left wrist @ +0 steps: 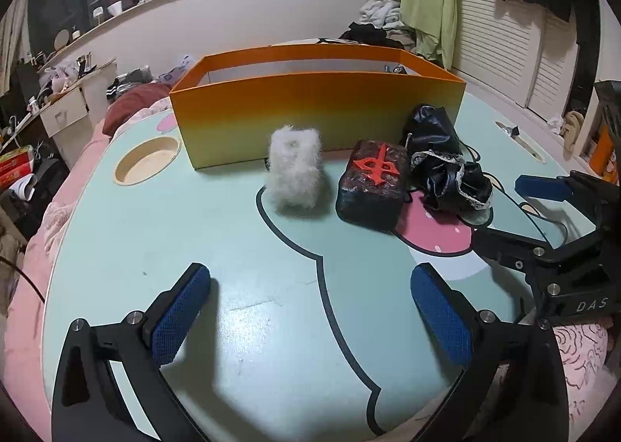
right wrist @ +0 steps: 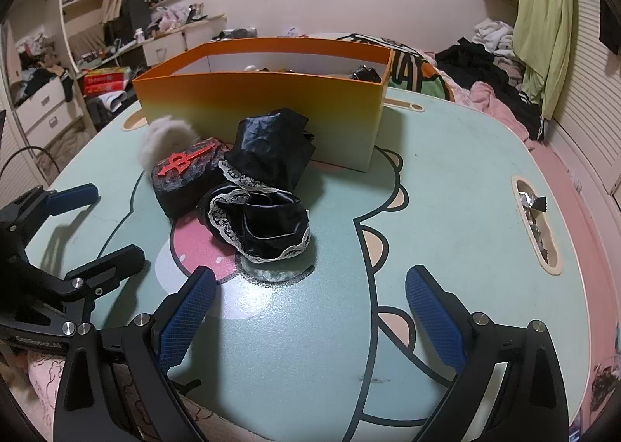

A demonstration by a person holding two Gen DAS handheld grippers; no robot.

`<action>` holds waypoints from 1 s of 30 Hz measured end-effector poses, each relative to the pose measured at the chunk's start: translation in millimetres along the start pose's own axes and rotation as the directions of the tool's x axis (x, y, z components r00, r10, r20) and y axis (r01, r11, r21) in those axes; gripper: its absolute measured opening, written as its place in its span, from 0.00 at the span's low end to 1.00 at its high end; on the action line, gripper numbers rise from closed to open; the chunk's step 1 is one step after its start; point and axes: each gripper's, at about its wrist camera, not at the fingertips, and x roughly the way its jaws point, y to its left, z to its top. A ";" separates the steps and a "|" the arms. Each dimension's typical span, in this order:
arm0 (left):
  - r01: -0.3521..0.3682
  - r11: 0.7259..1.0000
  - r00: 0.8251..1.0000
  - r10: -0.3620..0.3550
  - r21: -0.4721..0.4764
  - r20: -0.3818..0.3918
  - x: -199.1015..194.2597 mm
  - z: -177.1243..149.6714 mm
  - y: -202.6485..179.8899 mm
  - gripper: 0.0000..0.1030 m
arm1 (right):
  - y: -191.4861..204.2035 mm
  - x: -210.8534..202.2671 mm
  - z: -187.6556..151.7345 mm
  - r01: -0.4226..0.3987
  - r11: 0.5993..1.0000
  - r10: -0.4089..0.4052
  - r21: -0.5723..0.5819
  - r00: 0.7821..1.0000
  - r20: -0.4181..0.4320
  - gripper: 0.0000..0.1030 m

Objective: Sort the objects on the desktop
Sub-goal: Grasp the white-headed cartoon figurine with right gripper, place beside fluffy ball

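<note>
A round cup recess (left wrist: 147, 160) is sitting at the far left of the pale green table (left wrist: 240, 248), and just right of it an orange box (left wrist: 318, 108) is standing along the table's far side, open at the top, with a few small things lying inside it (too hidden behind its wall to tell what they are). Near the box's front wall, three objects are lying in a row: a white fluffy case (left wrist: 295, 170) on the left, standing just in front of the box; a dark block with a red emblem (left wrist: 372, 186) just right of it, close beside the case but apart from it; and a crumpled black lace-trimmed cloth (left wrist: 446, 166) at the right, touching the block and leaning against the box's right corner. The left gripper (left wrist: 310, 310) is hovering over bare tabletop on the near side of the fluffy case, its blue pads (left wrist: 180, 318) standing spread wide with nothing between them. The right gripper (right wrist: 310, 318) is hanging to its right, near the black cloth, its blue pads (right wrist: 434, 321) likewise spread apart over bare table and pinching nothing. A slot (right wrist: 537, 224) at the table's far right edge is holding crumpled foil wrappers.
</note>
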 end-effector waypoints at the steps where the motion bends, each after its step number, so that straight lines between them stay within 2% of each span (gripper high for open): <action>1: 0.000 1.000 1.000 0.000 -0.001 0.001 0.5 -0.3 0.4 1.00 | 0.1 0.0 0.0 0.000 1.000 0.000 0.000 1.000 0.000 0.96; 12: -0.014 1.000 1.000 0.014 -0.014 -0.001 1.3 0.1 1.1 1.00 | -1.8 0.1 0.4 0.000 1.000 0.000 0.013 1.000 0.009 0.95; 15: -0.014 1.000 1.000 0.014 -0.017 -0.001 1.8 2.5 0.0 1.00 | -9.1 -12.2 -1.3 -0.045 0.998 0.041 0.053 0.996 0.077 0.89; 19: -0.017 1.000 1.000 0.017 -0.020 -0.002 1.8 2.8 -0.5 1.00 | -15.1 -37.0 6.7 -0.115 0.990 0.099 0.076 0.976 0.192 0.83; 21: -0.020 1.000 1.000 0.020 -0.022 -0.002 1.8 2.9 -0.5 1.00 | -16.6 -46.1 24.7 -0.176 0.980 0.150 0.094 0.961 0.231 0.82; 22: -0.020 1.000 1.000 0.020 -0.022 -0.001 1.8 2.8 -0.5 1.00 | -17.1 -48.7 41.3 -0.209 0.972 0.179 0.104 0.954 0.240 0.77; 23: -0.021 1.000 1.000 0.021 -0.024 -0.002 1.8 2.9 -0.7 1.00 | -16.7 -48.0 62.0 -0.246 0.963 0.214 0.114 0.948 0.237 0.65; 24: -0.023 0.999 1.000 0.023 -0.025 -0.002 1.8 2.9 -0.7 1.00 | -16.5 -44.0 82.2 -0.284 0.951 0.253 0.121 0.941 0.224 0.61; 25: -0.023 0.999 1.000 0.023 -0.025 -0.002 1.8 2.8 -0.7 1.00 | -15.1 -38.3 97.6 -0.305 0.944 0.276 0.129 0.940 0.201 0.57; 26: -0.024 0.999 1.000 0.023 -0.025 -0.002 1.7 2.8 -0.3 1.00 | -7.7 -14.2 138.9 -0.312 0.939 0.297 0.145 0.948 0.116 0.56; 27: -0.024 0.999 1.000 0.024 -0.026 -0.002 1.7 2.6 -0.5 1.00 | -7.7 -14.2 138.9 -0.312 0.939 0.297 0.145 0.948 0.116 0.56; 30: -0.028 0.999 1.000 0.027 -0.029 -0.002 1.7 2.8 -0.2 1.00 | 10.8 30.6 190.7 -0.266 0.954 0.268 0.142 0.963 0.001 0.56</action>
